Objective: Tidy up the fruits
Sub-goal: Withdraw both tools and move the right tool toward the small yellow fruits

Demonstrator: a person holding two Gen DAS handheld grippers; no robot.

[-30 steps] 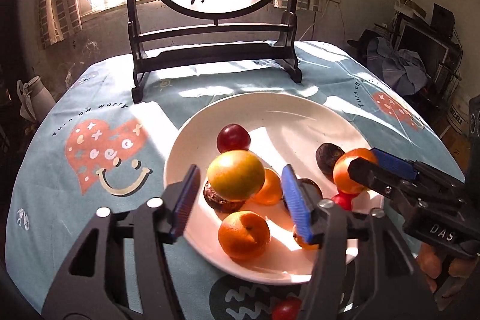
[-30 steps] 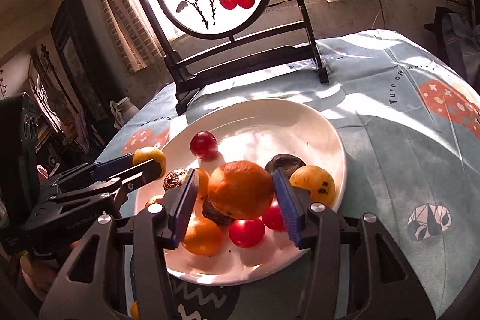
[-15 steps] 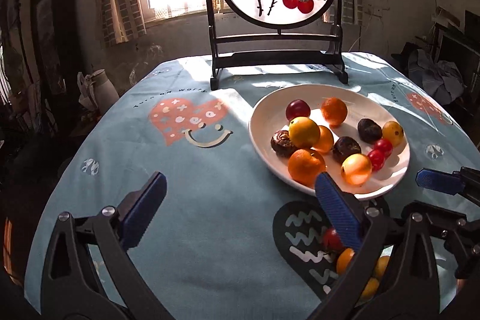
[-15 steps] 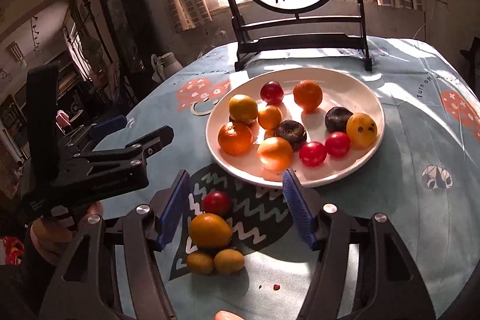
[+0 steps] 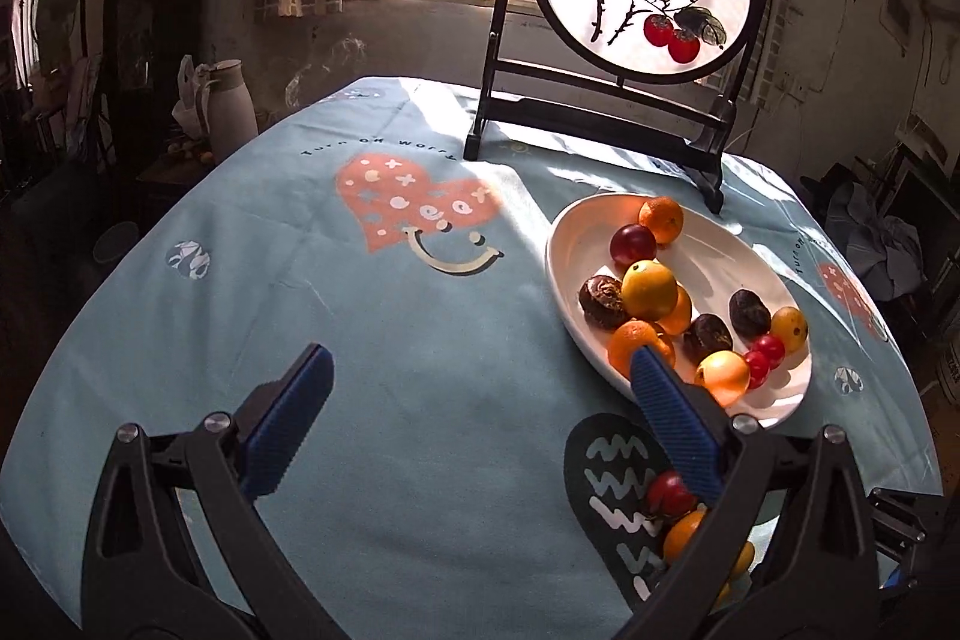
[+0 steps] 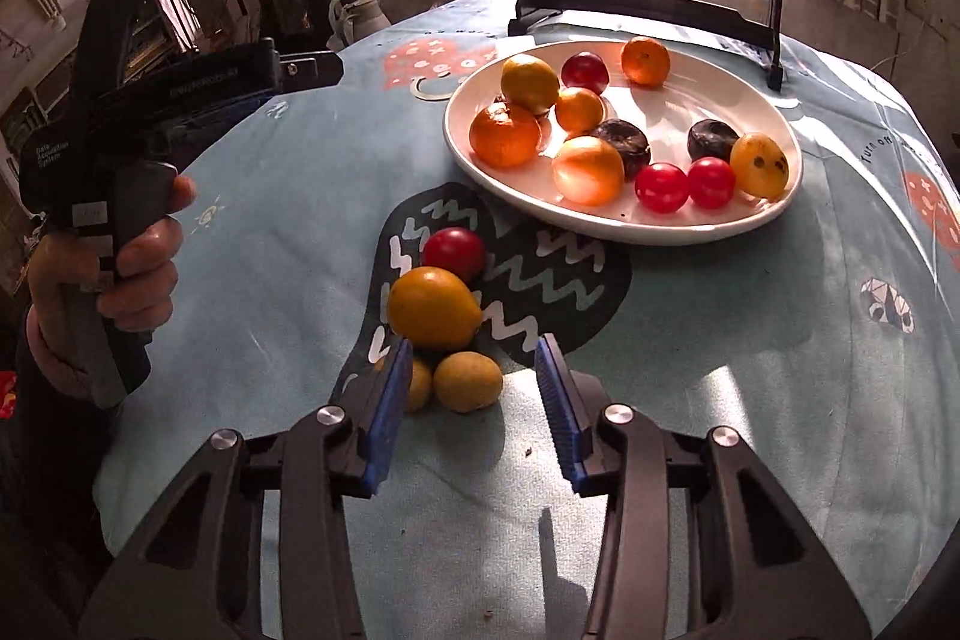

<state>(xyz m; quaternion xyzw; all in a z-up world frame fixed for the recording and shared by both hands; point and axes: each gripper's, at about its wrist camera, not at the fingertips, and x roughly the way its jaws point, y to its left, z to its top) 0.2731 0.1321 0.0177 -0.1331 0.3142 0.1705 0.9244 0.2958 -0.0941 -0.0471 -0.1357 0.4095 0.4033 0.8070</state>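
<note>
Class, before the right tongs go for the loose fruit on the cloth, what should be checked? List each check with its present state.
1. Right tongs open and holding nothing: ok.
2. Left tongs open, holding nothing, off to the side over bare cloth: ok.
3. Loose fruit within view: ok. A big yellow fruit, a red fruit and a small yellow fruit lie close together.
4. Nearest fruit lined up between the fingers: not ok; the small yellow fruit sits just ahead, towards the left finger.
5. Room on the plate: ok, bare patches along the far side.
6. Second small fruit behind the left finger: cannot tell, mostly hidden.
</note>
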